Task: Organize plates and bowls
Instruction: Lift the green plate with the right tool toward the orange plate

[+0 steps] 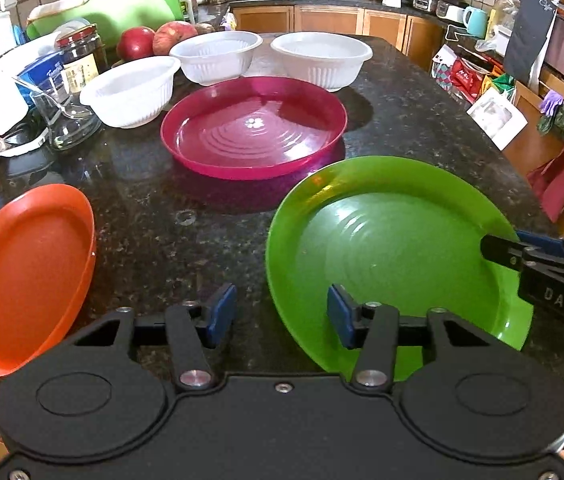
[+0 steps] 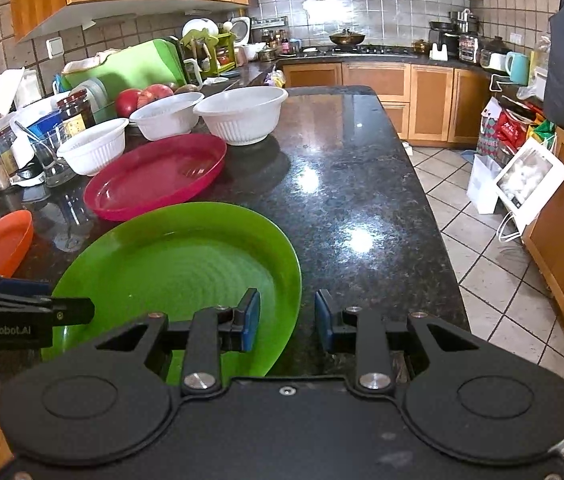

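From the left wrist, the left gripper (image 1: 281, 316) is hovering wide apart, straddling the green plate's (image 1: 394, 256) near-left rim on the counter (image 1: 154, 216). From the right wrist, the right gripper (image 2: 287, 320) is gaping, straddling that plate's right rim.

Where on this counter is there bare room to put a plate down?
The widest bare stretch of counter runs right of the green plate and pink plate, out to the counter's right edge. A smaller patch lies between the orange plate, green and pink plates. The left side is crowded with white bowls, jars and apples.
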A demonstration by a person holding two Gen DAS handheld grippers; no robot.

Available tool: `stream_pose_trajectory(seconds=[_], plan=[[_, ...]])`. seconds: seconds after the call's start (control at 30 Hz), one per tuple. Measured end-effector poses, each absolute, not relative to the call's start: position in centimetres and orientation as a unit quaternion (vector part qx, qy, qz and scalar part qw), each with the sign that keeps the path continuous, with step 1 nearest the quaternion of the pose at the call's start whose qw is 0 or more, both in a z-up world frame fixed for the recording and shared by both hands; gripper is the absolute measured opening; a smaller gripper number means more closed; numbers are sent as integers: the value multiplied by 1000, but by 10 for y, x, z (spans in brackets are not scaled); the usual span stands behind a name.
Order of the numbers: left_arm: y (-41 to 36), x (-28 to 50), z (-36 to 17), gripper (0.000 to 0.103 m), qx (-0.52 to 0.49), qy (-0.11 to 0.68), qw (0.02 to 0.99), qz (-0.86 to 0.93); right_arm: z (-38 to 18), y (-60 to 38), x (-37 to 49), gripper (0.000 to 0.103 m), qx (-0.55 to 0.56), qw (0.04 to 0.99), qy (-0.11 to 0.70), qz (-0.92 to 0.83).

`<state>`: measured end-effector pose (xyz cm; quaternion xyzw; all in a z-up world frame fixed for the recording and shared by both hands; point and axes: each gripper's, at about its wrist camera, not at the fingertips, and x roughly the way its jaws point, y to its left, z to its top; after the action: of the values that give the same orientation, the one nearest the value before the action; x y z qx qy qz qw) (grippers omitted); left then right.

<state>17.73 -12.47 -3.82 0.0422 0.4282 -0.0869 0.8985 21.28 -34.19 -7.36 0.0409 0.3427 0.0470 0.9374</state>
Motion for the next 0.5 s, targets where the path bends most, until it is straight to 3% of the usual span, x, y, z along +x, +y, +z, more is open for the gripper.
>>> stream_pose_trajectory(seconds=[0.1,0.23,0.33,0.5], plan=[[-126,178,-37,42,36,430,897,-95,-75,-342,213,32,40,937,343,52],[-128,177,-37,37,33,429,898,-95,-76,-343,213,32,38,938,341,57],[-128,176,-37,23,35,428,899,-90,-76,-345,212,32,38,938,339,59],[-128,176,-37,20,31,429,899,-87,-76,-346,212,28,37,939,337,60]])
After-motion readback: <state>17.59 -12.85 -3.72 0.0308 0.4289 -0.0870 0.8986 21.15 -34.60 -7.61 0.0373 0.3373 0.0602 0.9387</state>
